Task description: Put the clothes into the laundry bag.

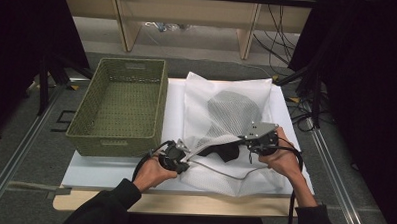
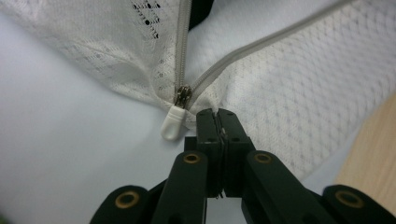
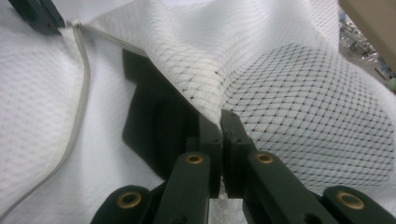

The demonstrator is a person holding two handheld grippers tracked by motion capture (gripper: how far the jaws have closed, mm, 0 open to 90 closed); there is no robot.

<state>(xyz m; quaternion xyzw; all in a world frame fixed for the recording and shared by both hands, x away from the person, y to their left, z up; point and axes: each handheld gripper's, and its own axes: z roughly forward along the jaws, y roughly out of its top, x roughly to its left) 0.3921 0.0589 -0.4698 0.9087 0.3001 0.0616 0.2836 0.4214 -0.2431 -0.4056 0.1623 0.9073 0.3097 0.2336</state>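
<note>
A person sits at a worktop [image 1: 109,169] covered in white, holding a gripper in each hand. A white mesh laundry bag [image 1: 221,118] lies spread across the middle and right of the worktop, with a dark garment [image 1: 234,110] showing grey through the mesh near its far end and black where the bag gapes open at the near side. A green woven basket [image 1: 117,106] stands to the left of the bag, just beside it. The left gripper [image 1: 185,159] sits at the bag's near left corner, where the grey zip [image 2: 233,60] ends. In the left gripper view its jaws are pressed together on the mesh edge right beside the zip slider, and the white zip pull [image 2: 171,125] hangs free just to the left of the jaw tips, not held. The right gripper [image 1: 249,144] is at the near right of the opening, lifting the upper layer of mesh so it rises in a taut ridge between the two grippers. In the right gripper view its jaws are closed tight on a fold of that mesh, with the dark garment lying beneath the raised layer and the zip curving away at the left. Both of the person's sleeves are dark.
</note>
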